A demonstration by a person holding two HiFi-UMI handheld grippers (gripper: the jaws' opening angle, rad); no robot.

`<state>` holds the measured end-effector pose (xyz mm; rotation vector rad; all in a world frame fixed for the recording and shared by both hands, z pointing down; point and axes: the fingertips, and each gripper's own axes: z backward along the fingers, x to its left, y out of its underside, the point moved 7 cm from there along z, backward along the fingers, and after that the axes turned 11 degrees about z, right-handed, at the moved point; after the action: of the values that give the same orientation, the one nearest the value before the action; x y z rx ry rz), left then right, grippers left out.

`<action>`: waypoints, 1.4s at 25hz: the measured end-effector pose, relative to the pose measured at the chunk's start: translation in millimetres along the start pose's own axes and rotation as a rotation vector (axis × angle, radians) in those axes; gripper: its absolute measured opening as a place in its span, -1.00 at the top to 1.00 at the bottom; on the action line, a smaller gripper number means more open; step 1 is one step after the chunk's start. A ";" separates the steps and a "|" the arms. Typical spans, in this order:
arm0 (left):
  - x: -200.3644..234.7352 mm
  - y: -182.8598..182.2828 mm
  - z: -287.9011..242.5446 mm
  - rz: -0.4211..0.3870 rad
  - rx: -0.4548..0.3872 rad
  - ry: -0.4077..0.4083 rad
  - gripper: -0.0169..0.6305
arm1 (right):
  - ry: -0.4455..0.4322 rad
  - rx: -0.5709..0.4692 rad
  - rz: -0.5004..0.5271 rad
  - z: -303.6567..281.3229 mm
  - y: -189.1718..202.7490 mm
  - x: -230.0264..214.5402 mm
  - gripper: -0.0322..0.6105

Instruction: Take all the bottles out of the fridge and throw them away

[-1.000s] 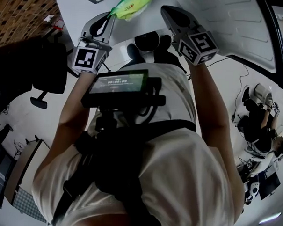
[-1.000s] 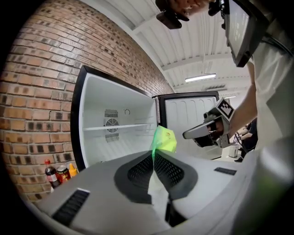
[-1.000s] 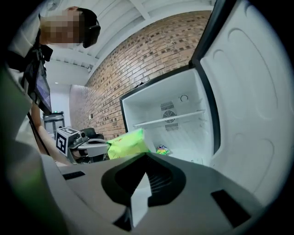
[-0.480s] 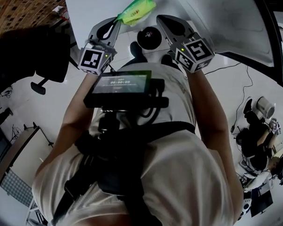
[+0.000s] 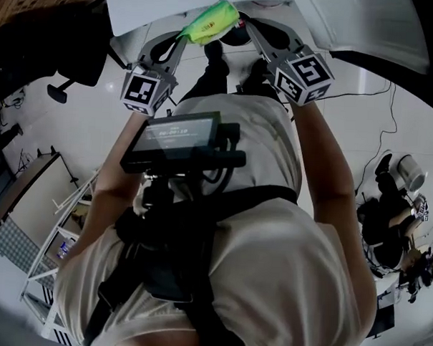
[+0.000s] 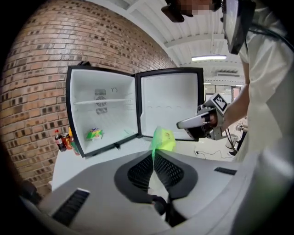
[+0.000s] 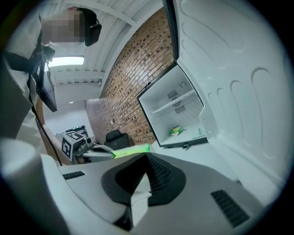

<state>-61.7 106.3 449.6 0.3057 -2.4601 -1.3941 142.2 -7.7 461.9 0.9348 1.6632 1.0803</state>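
fridge [image 5: 366,28]: cut by top edge | green item [image 6: 94,133] inside: perhaps a packet

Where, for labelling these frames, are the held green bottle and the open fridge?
green bottle [image 6: 163,139]: left gripper view, on its crumpled body.
fridge [image 6: 117,118]: left gripper view, on its inner back wall.

No print readable, chest screen [image 5: 176,137] digits too blurred, green bottle [image 5: 211,22] label too small to read

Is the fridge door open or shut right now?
Open. The door is swung wide from the fridge, baring its white inside, where a green item lies on the bottom.
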 end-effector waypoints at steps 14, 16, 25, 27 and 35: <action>27.6 107.3 -78.7 -0.086 0.299 -0.064 0.91 | 0.026 0.093 -0.009 1.8 3.1 38.9 0.86; 33.0 110.1 -81.8 -0.102 0.318 -0.066 0.91 | 0.053 0.089 -0.013 5.8 -1.0 38.2 0.86; 37.5 113.4 -92.3 -0.092 0.347 -0.063 0.53 | 0.118 0.093 -0.032 20.3 3.2 41.4 0.86; 36.9 112.6 -92.6 -0.086 0.341 -0.063 0.51 | 0.116 0.090 -0.032 19.7 3.8 42.1 0.86; 33.7 85.2 -87.3 -0.079 0.235 -0.061 0.51 | 0.100 0.085 -0.037 16.0 5.5 37.4 0.86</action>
<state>-65.2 68.9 570.5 0.4214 -2.6938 -1.1597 147.0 32.1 453.2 0.9134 1.8135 1.0531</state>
